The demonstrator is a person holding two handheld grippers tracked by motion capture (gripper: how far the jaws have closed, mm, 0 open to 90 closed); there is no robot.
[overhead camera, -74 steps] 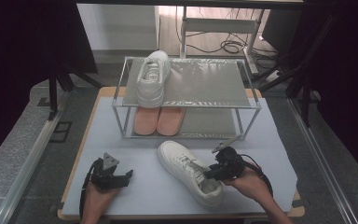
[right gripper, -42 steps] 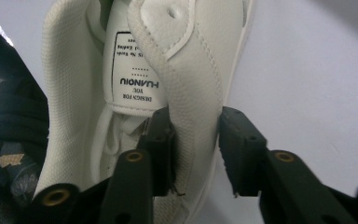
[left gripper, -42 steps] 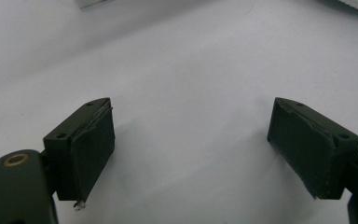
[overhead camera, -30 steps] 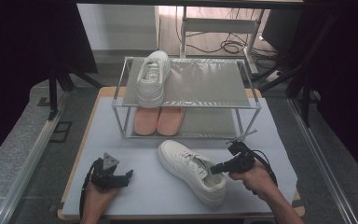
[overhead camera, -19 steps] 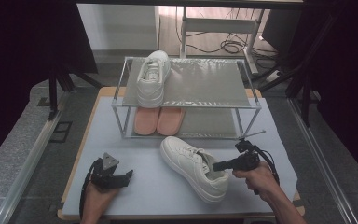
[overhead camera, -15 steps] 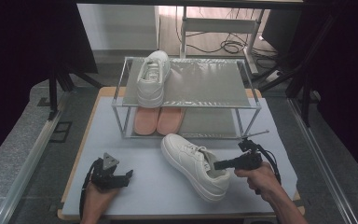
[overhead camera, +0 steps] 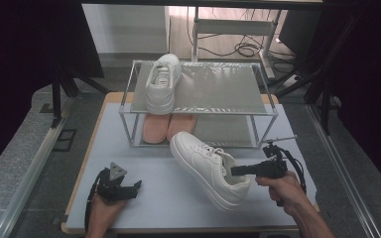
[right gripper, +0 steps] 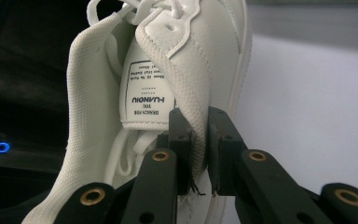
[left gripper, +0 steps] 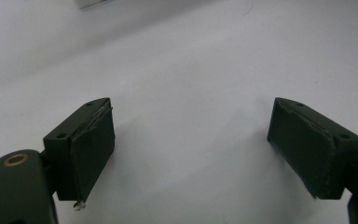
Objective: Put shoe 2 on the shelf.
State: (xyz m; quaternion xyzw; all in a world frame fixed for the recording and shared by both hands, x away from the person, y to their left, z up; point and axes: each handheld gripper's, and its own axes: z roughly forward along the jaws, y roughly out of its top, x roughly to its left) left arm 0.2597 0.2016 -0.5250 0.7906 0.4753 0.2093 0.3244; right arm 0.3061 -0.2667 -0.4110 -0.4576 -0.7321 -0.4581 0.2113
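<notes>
A white sneaker point(overhead camera: 206, 166) hangs tilted above the white table top, toe toward the rack. My right gripper point(overhead camera: 237, 171) is shut on the side wall of its collar; in the right gripper view the two pads point(right gripper: 182, 140) pinch that padded edge of the sneaker point(right gripper: 186, 70) beside the tongue label. A second white sneaker point(overhead camera: 162, 82) lies on the top shelf of the wire rack point(overhead camera: 203, 111). My left gripper point(overhead camera: 131, 187) rests at the near left of the table, open, with bare table between its pads point(left gripper: 95, 149).
A pair of orange insoles point(overhead camera: 168, 126) lies on the rack's lower shelf. The table's wooden edge point(overhead camera: 87, 163) runs along the left. Cables and chair legs stand on the floor behind the rack. Dark curtains hang on both sides.
My right gripper has lifted the white sneaker off the table and carried it up and a little toward the rack, heel tipped up. The left gripper has stayed put.
</notes>
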